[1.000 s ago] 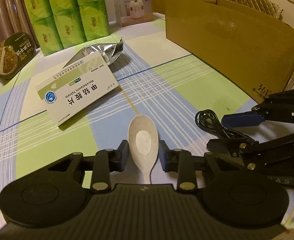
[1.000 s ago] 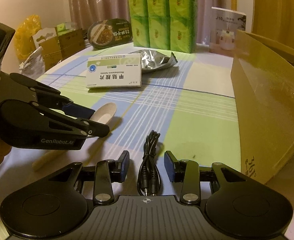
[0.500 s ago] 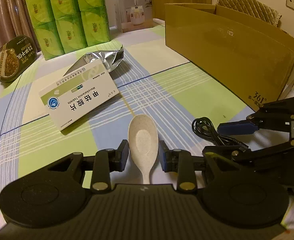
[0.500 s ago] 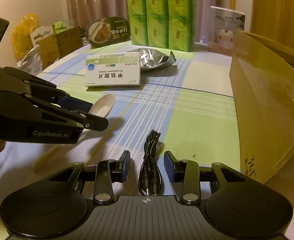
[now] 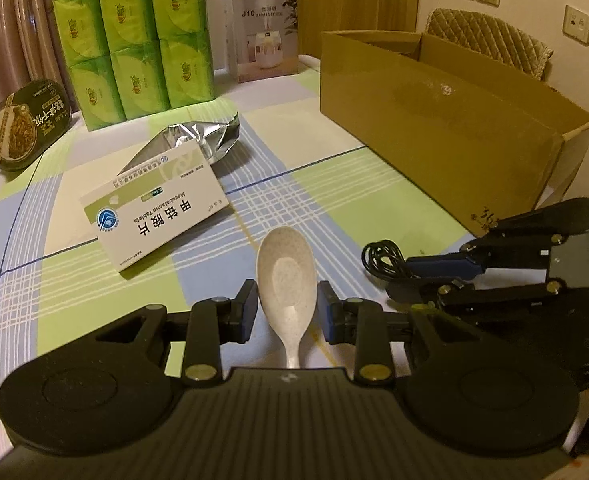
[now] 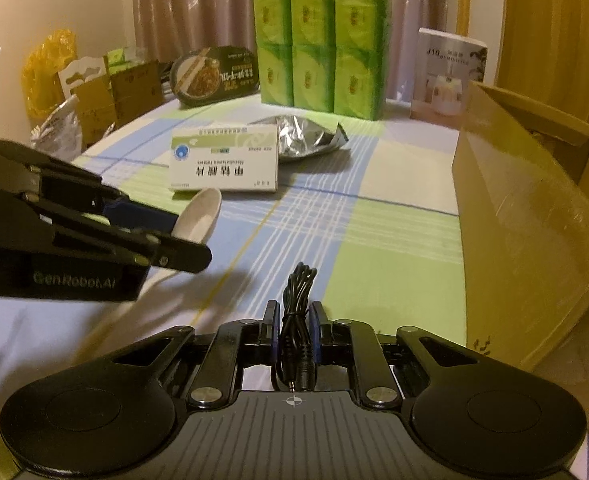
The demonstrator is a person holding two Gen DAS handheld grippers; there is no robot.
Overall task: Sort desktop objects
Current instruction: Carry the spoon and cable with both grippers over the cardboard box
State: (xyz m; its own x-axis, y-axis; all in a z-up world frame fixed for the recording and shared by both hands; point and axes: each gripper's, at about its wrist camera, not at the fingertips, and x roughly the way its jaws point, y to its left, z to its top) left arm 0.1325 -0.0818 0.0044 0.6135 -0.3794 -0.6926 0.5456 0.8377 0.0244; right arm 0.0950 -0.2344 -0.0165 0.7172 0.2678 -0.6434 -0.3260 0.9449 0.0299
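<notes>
Two handheld grippers work over a table with a checked green, blue and white cloth (image 5: 334, 184). At the near left, the left gripper (image 5: 287, 312) has its jaws closed on a pale speckled spoon (image 5: 288, 280); the pads press the spoon where bowl narrows to handle, with the bowl pointing away toward the far side. In the right wrist view the spoon's bowl looks raised off the cloth. At the near right, the right gripper (image 6: 296, 332) has its jaws drawn in tight on a coiled black cable (image 6: 298, 312), the plug end lying back toward the camera and the loop reaching forward over the cloth.

Along the right side stands a large open cardboard box (image 5: 446, 120), its top open and its near wall tall; this is likely where sorted items go. Farther off, left of centre, lie a white medicine box (image 5: 154, 212) and a crumpled silver foil pouch (image 5: 198, 144) touching its far edge. Green tissue packs (image 5: 134, 40) stand at the far edge.

To do this step well, I would lift both items high enough to clear the tall wall of the box, and keep the two grippers apart so they do not knock together. The cable's loose loops may snag or trail, so it should rise straight before it moves right.
</notes>
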